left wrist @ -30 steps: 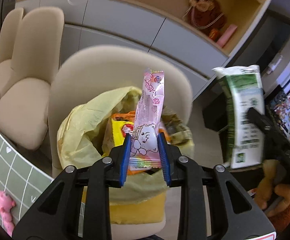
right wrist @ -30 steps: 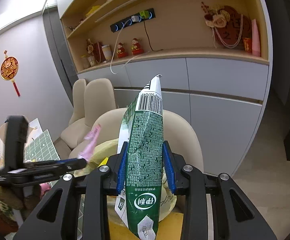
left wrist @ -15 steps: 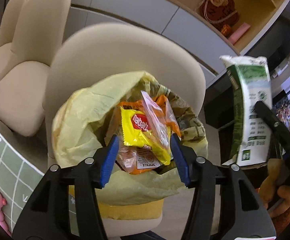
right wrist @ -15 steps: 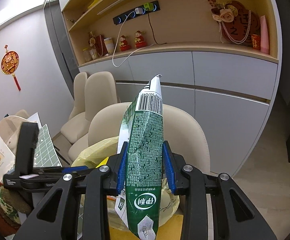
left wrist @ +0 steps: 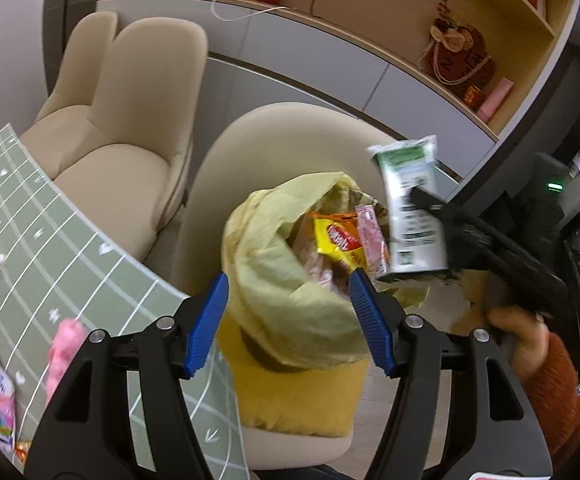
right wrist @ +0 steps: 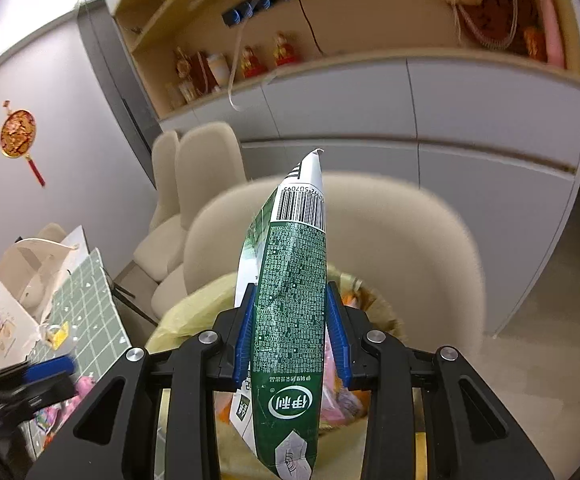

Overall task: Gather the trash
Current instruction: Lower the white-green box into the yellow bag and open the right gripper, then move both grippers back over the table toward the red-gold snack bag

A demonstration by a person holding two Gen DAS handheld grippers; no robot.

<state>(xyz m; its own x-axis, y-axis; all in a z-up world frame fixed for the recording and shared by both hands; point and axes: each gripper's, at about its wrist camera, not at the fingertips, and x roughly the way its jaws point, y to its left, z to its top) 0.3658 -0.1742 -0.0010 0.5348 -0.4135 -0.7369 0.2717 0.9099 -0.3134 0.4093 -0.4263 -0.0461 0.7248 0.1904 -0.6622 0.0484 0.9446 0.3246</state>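
With our right gripper (right wrist: 290, 328) clamped on the tall green-and-white foil milk pouch (right wrist: 292, 300), which stands upright between its jaws, we judge the step in hand is dropping it into the yellow plastic trash bag (left wrist: 282, 280) just beyond and below those jaws. We should bring the pouch's lower end over the bag's open mouth, beside the yellow and pink wrappers (left wrist: 350, 240) already inside, before letting go. Our left gripper (left wrist: 290, 304) has just been opening and holds nothing, so we keep it clear.

glossy foil pouch (right wrist: 290, 312), thin plastic bag (left wrist: 286, 280)
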